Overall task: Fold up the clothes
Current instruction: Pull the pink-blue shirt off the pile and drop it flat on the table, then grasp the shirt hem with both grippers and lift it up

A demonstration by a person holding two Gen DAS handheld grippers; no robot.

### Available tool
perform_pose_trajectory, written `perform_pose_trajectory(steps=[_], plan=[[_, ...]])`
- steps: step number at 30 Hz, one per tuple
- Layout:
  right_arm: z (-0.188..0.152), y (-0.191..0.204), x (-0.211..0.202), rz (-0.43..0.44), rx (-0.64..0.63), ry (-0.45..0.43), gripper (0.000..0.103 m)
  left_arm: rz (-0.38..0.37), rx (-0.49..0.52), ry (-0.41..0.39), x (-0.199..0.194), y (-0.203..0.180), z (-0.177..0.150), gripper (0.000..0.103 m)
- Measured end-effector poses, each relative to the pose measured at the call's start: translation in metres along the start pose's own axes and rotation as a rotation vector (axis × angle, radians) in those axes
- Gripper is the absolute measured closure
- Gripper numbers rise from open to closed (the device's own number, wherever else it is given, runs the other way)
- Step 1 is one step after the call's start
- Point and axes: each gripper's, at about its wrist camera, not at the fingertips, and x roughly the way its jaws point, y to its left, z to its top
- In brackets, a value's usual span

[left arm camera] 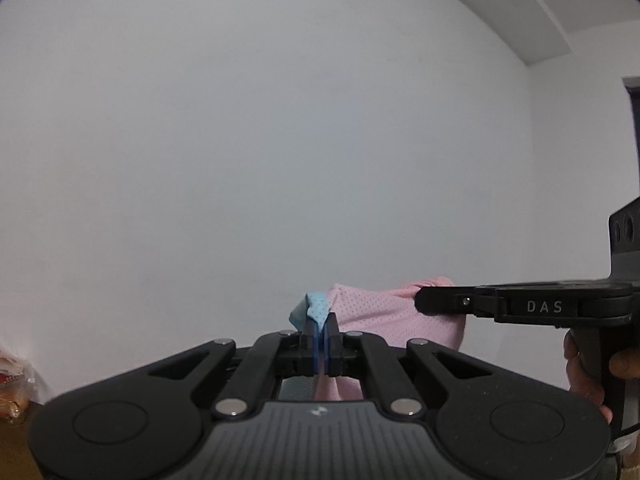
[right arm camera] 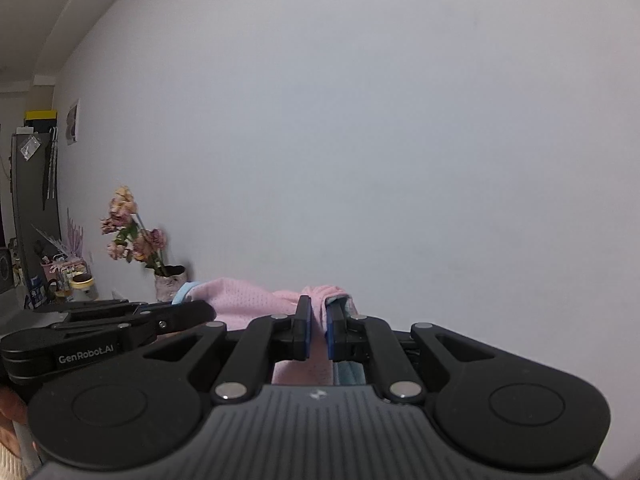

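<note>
Most of the garment lay out of sight behind the grippers

The pink garment (left arm camera: 372, 312) dropped behind the left gripper (left arm camera: 320, 336), its lower part and full shape hidden; the right gripper (right arm camera: 318, 328) likewise covered its hang. The bearing surface could not be seen. An orange object (left arm camera: 12, 384) at the left edge was blurred and cut off. Small items (right arm camera: 68, 280) beside the flowers (right arm camera: 132, 228) were too tiny to identify.

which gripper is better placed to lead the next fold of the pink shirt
Neither clearly: the left gripper and right gripper are both shut on the pink garment, held up before the wall. Probably they move together.
</note>
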Motion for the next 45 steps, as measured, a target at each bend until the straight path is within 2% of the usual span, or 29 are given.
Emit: perform_pose_trajectory(steps=[2, 5, 8, 11, 12, 13, 14, 15, 16, 18, 19, 20, 22, 25, 27, 29, 32, 34, 39, 42, 45], plan=[[0.0, 0.006, -0.02, -0.004, -0.006, 0.011, 0.096, -0.005, 0.015, 0.041, -0.006, -0.008, -0.008, 0.102], [-0.011, 0.011, -0.03, -0.016, -0.012, 0.059, 0.096, -0.009, 0.029, 0.116, -0.002, -0.013, -0.028, 0.101], [-0.033, 0.009, -0.012, -0.025, 0.003, 0.148, 0.096, 0.009, 0.049, 0.185, 0.016, -0.012, -0.058, 0.101], [-0.073, -0.005, 0.031, -0.02, 0.041, 0.249, 0.096, 0.011, 0.047, 0.267, 0.042, -0.005, -0.098, 0.101], [-0.088, -0.011, 0.047, -0.016, 0.065, 0.281, 0.095, 0.014, 0.032, 0.31, 0.055, 0.002, -0.116, 0.098], [-0.108, -0.018, 0.061, -0.017, 0.099, 0.303, 0.087, 0.017, 0.012, 0.354, 0.068, 0.01, -0.136, 0.088], [-0.13, -0.026, 0.074, -0.019, 0.135, 0.321, 0.077, 0.027, 0.001, 0.401, 0.082, 0.021, -0.162, 0.072], [-0.155, -0.036, 0.09, -0.027, 0.178, 0.332, 0.031, 0.039, -0.008, 0.449, 0.095, 0.031, -0.188, 0.032], [-0.185, -0.046, 0.11, -0.042, 0.223, 0.353, 0.0, 0.089, -0.026, 0.499, 0.106, 0.054, -0.228, 0.024], [-0.249, -0.062, 0.133, -0.08, 0.276, 0.448, 0.009, 0.199, -0.07, 0.574, 0.11, 0.08, -0.283, 0.035], [-0.28, -0.069, 0.143, -0.1, 0.3, 0.499, 0.014, 0.242, -0.103, 0.617, 0.107, 0.095, -0.308, 0.036], [-0.304, -0.071, 0.144, -0.103, 0.307, 0.521, 0.017, 0.242, -0.133, 0.635, 0.098, 0.1, -0.323, 0.036], [-0.343, -0.071, 0.134, -0.094, 0.29, 0.531, 0.018, 0.207, -0.162, 0.658, 0.08, 0.11, -0.349, 0.036], [-0.388, -0.047, 0.11, -0.076, 0.179, 0.516, 0.018, 0.135, -0.085, 0.666, 0.069, 0.089, -0.39, 0.035], [-0.413, -0.03, 0.097, -0.046, 0.107, 0.524, 0.018, 0.063, -0.025, 0.657, 0.052, 0.07, -0.395, 0.034], [-0.433, -0.02, 0.082, -0.009, 0.038, 0.533, 0.018, -0.009, 0.034, 0.649, 0.046, 0.059, -0.395, 0.034], [-0.455, -0.017, 0.07, -0.06, 0.023, 0.56, 0.02, -0.049, 0.114, 0.635, 0.059, 0.031, -0.395, 0.033], [-0.463, -0.029, 0.065, -0.094, 0.099, 0.563, 0.028, -0.04, 0.108, 0.649, 0.079, 0.023, -0.405, 0.033], [-0.476, -0.062, 0.063, -0.073, 0.329, 0.489, 0.033, 0.025, 0.062, 0.661, 0.099, 0.026, -0.409, 0.033], [-0.483, -0.067, 0.072, -0.075, 0.358, 0.489, 0.034, 0.096, 0.099, 0.673, 0.092, 0.025, -0.412, 0.033], [-0.483, -0.058, 0.078, -0.098, 0.304, 0.483, 0.035, 0.104, 0.123, 0.664, 0.089, 0.024, -0.412, 0.033]])
